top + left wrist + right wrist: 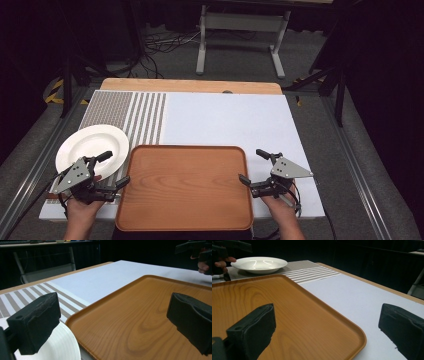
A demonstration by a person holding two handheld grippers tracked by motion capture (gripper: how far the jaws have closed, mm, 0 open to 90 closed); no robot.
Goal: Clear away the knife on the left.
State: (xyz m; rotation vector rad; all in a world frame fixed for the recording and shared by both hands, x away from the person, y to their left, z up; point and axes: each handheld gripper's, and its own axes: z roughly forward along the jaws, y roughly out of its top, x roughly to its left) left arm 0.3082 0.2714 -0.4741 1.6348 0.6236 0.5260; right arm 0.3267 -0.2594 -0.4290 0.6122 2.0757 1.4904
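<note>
Dark curtains ring a table [240, 120] with a white-and-striped mat. Its near edge bears a wooden tray [185, 187], a white plate [90, 145] just left. The left gripper [112, 170] and right gripper [252, 166] flank the tray, jaws apart, empty.

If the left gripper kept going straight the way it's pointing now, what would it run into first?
Most likely the wooden tray. The left gripper stands open, its jaws straddling the tray's left edge beside the white plate, and points across the tray. Its height above the tray is unclear, so it might skim over it toward the right gripper.
</note>
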